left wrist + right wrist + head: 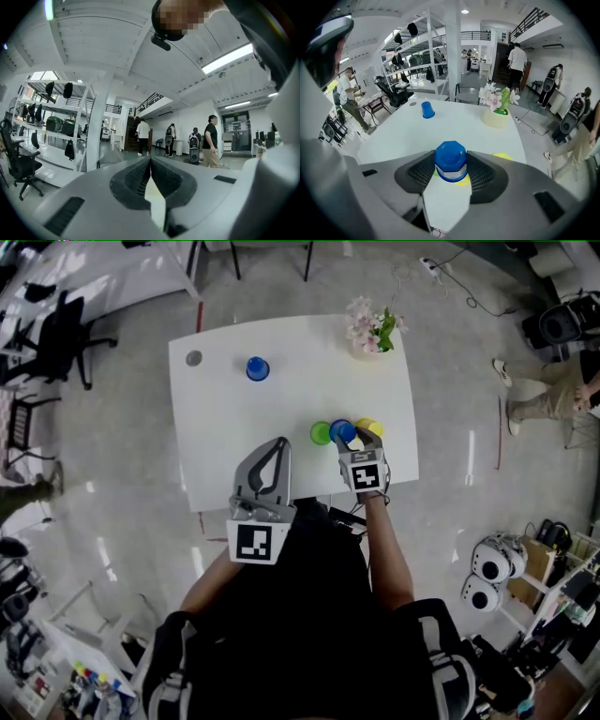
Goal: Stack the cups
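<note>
While right claw (451,165) grips blue cup (450,157), pot (495,119) holds flowers (497,97).

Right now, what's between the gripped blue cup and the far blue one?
Only bare table between held blue cup and far blue cup; right gripper view shows it.

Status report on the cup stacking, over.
Right hand-held gripper shut on blue cup beside green cup and yellow cup. Left hand-held gripper shut, empty. Second blue cup apart, far side. Nothing blocking.

left gripper (280,442) level, fingers together, right gripper (353,438) down, clamping blue cup (450,161)
</note>
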`<state>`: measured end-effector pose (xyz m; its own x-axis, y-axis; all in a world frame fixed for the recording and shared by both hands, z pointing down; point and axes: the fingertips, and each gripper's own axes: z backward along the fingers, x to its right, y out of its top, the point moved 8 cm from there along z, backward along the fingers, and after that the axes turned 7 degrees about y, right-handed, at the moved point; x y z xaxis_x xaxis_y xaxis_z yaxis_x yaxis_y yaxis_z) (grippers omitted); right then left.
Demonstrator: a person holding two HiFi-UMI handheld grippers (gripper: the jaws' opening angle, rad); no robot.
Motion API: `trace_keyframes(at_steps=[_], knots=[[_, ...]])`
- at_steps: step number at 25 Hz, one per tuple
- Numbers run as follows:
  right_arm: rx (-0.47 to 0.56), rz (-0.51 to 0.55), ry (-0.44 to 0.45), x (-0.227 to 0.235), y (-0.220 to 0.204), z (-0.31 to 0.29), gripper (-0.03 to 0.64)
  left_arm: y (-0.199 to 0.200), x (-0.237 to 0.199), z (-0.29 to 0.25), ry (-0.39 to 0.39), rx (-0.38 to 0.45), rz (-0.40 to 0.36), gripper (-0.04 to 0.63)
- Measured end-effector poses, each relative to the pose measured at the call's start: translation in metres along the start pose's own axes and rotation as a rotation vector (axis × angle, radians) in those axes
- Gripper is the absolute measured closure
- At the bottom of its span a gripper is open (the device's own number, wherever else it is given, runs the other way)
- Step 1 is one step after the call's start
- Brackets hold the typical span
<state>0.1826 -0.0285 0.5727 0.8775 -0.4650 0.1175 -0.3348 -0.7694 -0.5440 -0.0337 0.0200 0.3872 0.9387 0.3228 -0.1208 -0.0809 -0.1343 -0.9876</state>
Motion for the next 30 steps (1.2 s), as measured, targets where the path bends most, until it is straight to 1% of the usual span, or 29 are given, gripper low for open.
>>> trace_keyframes(at_steps=[7,13,24,30], knots=[[-0.016,-0.001,-0.001,0.0024,-0.0031,0.0032,0.391,0.0008,0.0053,-0.0033,-0.005,-0.001,0.005,0.574],[0.000,-0.002,0.005,0.0034,-0.0053,0.0023,0.390,-0.0014,0.0082,-0.0018,-0.001,0.004,0.014,0.574],[-0.008,0.018,0.005,0.0019,-0.0038,-0.0006,0.388,-0.0023,0.0062,0.0015,0.012,0.002,0.016,0.574],[-0.003,0.014,0.008,0.0017,-0.0055,0.0000,0.367,-0.0019,0.0045,0.0032,0.018,0.016,0.019,0.574]])
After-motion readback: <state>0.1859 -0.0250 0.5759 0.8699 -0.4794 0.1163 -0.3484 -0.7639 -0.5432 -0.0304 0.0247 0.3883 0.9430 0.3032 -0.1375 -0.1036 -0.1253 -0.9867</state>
